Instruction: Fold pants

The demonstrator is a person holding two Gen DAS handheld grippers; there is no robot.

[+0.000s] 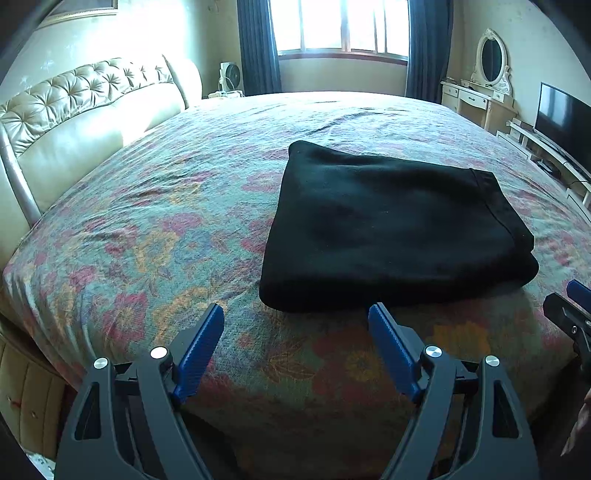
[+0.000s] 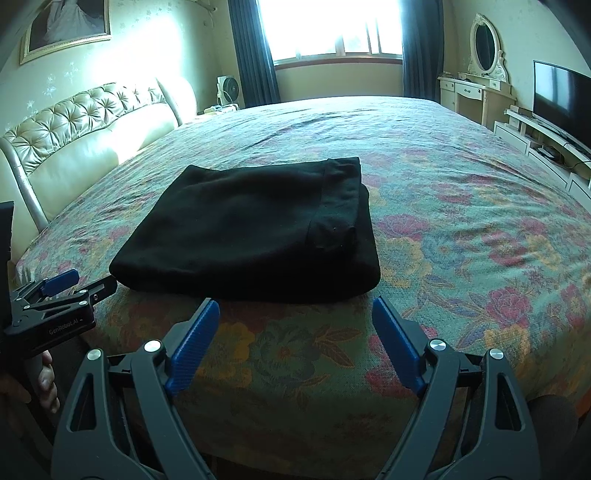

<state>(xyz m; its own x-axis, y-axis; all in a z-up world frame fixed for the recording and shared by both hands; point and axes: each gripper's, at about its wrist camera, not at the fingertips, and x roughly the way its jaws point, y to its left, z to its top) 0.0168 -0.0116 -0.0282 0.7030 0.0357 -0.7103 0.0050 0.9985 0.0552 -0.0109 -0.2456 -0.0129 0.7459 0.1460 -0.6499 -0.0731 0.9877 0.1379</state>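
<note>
Black pants [image 1: 395,225] lie folded into a flat, thick rectangle on the floral bedspread [image 1: 166,229], near the bed's front edge. My left gripper [image 1: 297,314] hovers open just short of the bundle's near left corner, with only bedspread between its blue pads. In the right wrist view the same pants [image 2: 251,232] lie ahead and a little left, waistband on the right side. There my right gripper [image 2: 295,308] is open just in front of the bundle's near edge, holding nothing. The left gripper [image 2: 77,284] shows at that view's left edge, and part of the right gripper at the left wrist view's right edge.
A padded cream headboard [image 1: 74,122] runs along the left. Beyond the bed are a curtained window [image 1: 343,29] and a small fan [image 1: 231,75]. A dresser with an oval mirror [image 1: 491,62] and a TV [image 1: 565,118] on a low stand line the right side. A hand [image 2: 44,384] holds the left gripper.
</note>
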